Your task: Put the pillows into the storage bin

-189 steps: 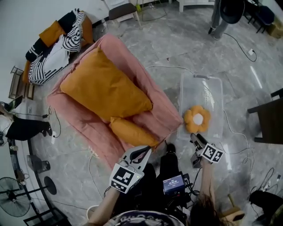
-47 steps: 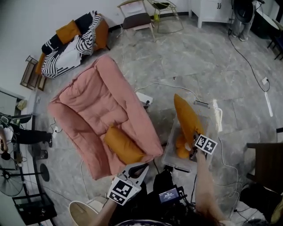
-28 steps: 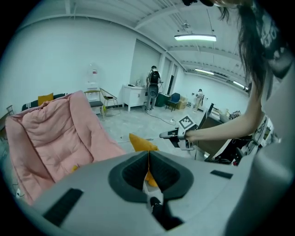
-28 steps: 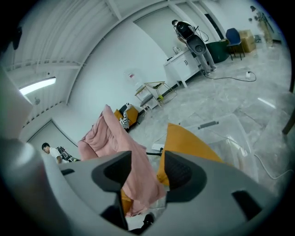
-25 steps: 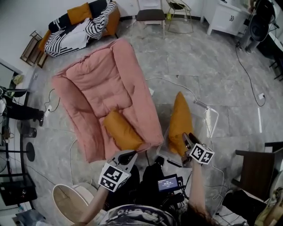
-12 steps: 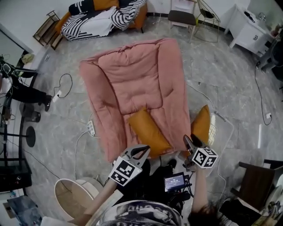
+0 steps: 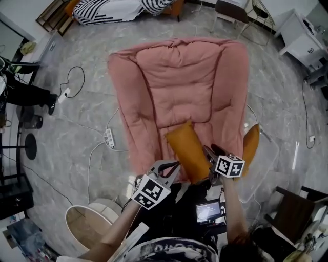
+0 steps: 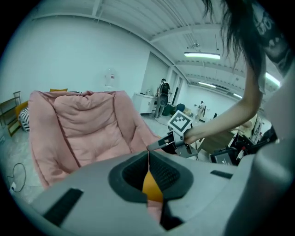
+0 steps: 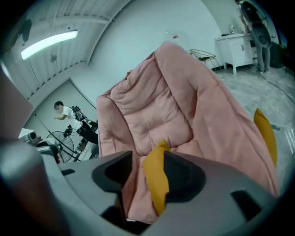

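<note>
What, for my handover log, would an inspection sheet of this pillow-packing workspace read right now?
Surface: grey marble floor with a pink floor sofa lying open on it.
Job's things: small orange pillow on the sofa's near end; larger orange pillow standing upright in the clear storage bin at the right.
Clutter: round beige tub at lower left.
Grippers: left gripper shut, holding nothing; right gripper open, close to the small orange pillow, pads not on it.
Cables: white power strip with leads, left of the sofa.
Surroundings: striped blanket and white cabinet at the far side.

orange pillow (image 7: 187,152), pink lounger (image 7: 179,87), striped blanket (image 7: 110,7)
</note>
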Demonstrator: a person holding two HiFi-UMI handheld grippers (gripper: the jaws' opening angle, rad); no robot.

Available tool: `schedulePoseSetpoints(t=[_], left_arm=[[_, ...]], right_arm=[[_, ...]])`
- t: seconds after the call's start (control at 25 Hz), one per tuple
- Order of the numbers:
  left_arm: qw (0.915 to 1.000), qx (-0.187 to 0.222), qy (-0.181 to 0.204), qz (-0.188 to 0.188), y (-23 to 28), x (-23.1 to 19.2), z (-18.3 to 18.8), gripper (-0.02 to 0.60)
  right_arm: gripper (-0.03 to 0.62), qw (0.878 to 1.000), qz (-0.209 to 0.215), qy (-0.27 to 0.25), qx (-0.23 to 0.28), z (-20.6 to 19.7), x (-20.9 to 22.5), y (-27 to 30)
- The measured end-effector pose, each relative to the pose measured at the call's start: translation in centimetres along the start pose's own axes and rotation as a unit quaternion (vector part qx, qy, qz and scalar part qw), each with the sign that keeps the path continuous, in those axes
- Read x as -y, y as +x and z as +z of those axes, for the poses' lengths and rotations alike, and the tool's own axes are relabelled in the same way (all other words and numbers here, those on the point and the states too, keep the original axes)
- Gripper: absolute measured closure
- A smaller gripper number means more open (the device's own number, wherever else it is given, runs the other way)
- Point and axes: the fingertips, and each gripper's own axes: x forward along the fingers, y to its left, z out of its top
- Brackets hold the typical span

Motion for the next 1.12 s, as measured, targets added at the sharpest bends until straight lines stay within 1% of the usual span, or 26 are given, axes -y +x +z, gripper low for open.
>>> schedulePoseSetpoints(t=[0.2, 0.36, 0.44, 0.6, 0.72, 0.8, 0.84, 0.88, 0.96, 1.04, 1.12], left_arm=[[0.9997, -0.006, -0.021, 0.006, 0.6, -3.6, -2.4, 0.568], [0.9993, -0.012, -0.034, 0.012, 0.8, -6.0, -4.2, 0.568], [0.9988, -0.017, -0.041, 0.019, 0.6, -7.2, -5.0, 0.568], [0.9969, -0.028, -0.064, 0.037, -0.2, -9.4, -6.4, 0.568], [0.9948, -0.033, -0.084, 0.049, -0.6, -10.0, -7.4, 0.568], [0.9935, -0.035, -0.095, 0.054, -0.7, -10.0, -8.1, 0.568], [0.9930, -0.037, -0.098, 0.055, -0.7, -10.1, -8.5, 0.568], [0.9926, -0.040, -0.099, 0.056, -0.7, -10.3, -8.8, 0.568], [0.9923, -0.046, -0.100, 0.056, -0.5, -10.5, -9.1, 0.568], [0.9919, -0.049, -0.103, 0.057, -0.6, -10.6, -9.0, 0.568], [0.9909, -0.045, -0.111, 0.061, -0.9, -10.8, -8.6, 0.568]], right_arm=[[0.381, 0.998, -0.008, -0.007, -0.054, 0.0, 0.4, 6.7], [0.381, 0.995, -0.025, -0.012, -0.091, 0.0, 1.9, 11.7], [0.373, 0.994, -0.032, -0.007, -0.103, 0.1, 2.5, 14.2], [0.328, 0.992, -0.045, 0.006, -0.118, 0.5, 3.5, 18.6], [0.310, 0.990, -0.061, 0.006, -0.126, 0.5, 4.8, 21.1], [0.310, 0.988, -0.069, 0.002, -0.138, -0.1, 5.5, 22.2], [0.318, 0.987, -0.071, -0.004, -0.147, -0.5, 5.6, 22.8], [0.365, 0.985, -0.071, -0.012, -0.156, -0.8, 5.5, 23.2], [0.429, 0.984, -0.066, -0.023, -0.166, -1.1, 4.8, 23.5], [0.459, 0.986, -0.058, -0.009, -0.157, -1.3, 3.8, 22.7], [0.479, 0.990, -0.051, 0.016, -0.129, -1.1, 2.6, 21.0]])
